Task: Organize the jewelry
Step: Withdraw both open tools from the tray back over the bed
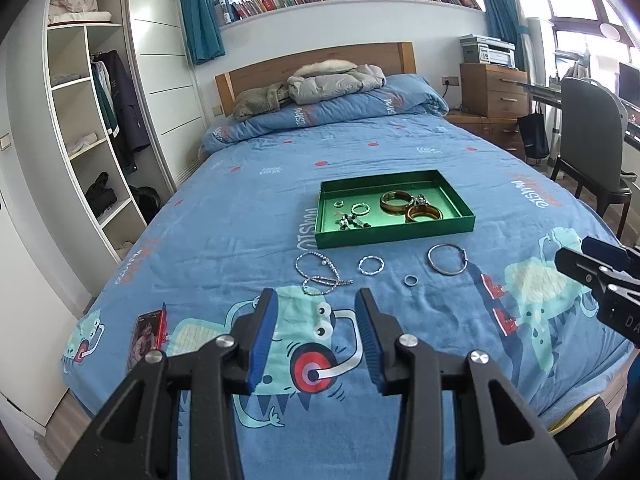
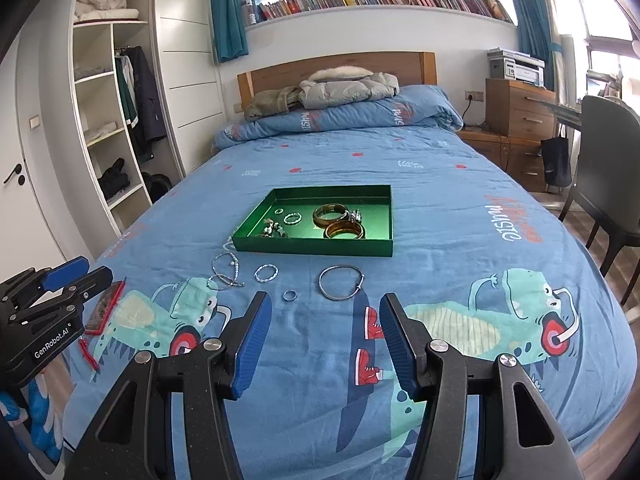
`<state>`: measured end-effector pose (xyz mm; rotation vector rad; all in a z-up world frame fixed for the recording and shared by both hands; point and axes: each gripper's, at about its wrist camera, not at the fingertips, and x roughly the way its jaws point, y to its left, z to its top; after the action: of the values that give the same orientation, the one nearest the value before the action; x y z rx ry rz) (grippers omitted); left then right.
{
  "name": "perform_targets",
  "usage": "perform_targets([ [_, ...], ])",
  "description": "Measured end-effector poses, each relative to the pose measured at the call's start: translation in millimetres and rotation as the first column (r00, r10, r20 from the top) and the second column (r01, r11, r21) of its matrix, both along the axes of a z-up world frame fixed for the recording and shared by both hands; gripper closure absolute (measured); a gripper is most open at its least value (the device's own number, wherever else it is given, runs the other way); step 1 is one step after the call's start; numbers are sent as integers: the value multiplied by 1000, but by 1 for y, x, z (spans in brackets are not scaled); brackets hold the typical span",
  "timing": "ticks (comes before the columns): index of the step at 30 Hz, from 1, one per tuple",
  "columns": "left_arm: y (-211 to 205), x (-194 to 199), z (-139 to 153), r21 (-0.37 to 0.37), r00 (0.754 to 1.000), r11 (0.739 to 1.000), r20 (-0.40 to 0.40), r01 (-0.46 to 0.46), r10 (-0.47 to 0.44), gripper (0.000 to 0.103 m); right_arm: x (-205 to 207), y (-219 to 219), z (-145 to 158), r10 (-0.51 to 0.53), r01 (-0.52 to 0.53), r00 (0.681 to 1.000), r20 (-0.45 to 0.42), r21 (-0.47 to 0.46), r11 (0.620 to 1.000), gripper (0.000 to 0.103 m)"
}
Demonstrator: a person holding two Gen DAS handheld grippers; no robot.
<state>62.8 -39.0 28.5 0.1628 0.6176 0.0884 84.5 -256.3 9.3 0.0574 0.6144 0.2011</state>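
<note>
Both tongs, left point(image 1: 316, 320) and right point(image 2: 322, 326), open, empty, hovering over bed point(image 1: 400, 140), short of jewelry.

Risks: thin small ring point(image 1: 410, 280) likely to slip from wide pads or press into soft quilt; beaded chain point(image 1: 320, 274) may snag, drag neighbours.

Count, loose on bed: 1 beaded chain, 1 twisted ring point(image 1: 371, 265), 1 small ring, 1 silver bangle point(image 1: 447, 260). In green tray point(image 1: 396, 236): 2 amber bangles point(image 1: 410, 205), several small pieces, number unclear.

Green tray point(image 1: 394, 232) on bed point(image 1: 460, 152), bracelets point(image 1: 320, 276) just before it.

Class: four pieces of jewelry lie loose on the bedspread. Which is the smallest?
The little plain ring, lying between the twisted ring and the big bangle.
</note>
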Motion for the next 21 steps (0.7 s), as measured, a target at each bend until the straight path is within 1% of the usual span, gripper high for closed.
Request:
perform_targets([
  [8, 0, 12, -20, -8, 997, 1000, -72, 5, -5, 65, 8, 4, -24, 9, -9, 998, -59, -5, 1000, 47],
  [10, -1, 14, -26, -11, 996, 1000, -91, 12, -13, 64, 10, 5, -28, 8, -9, 997, -71, -7, 1000, 45],
  [14, -2, 18, -35, -17, 993, 1000, -118, 19, -21, 55, 14, 6, -36, 7, -8, 996, -86, -13, 1000, 44],
  [21, -8, 25, -44, -28, 987, 999, -154, 43, -46, 53, 21, 6, -45, 3, -5, 994, -108, -17, 1000, 43],
])
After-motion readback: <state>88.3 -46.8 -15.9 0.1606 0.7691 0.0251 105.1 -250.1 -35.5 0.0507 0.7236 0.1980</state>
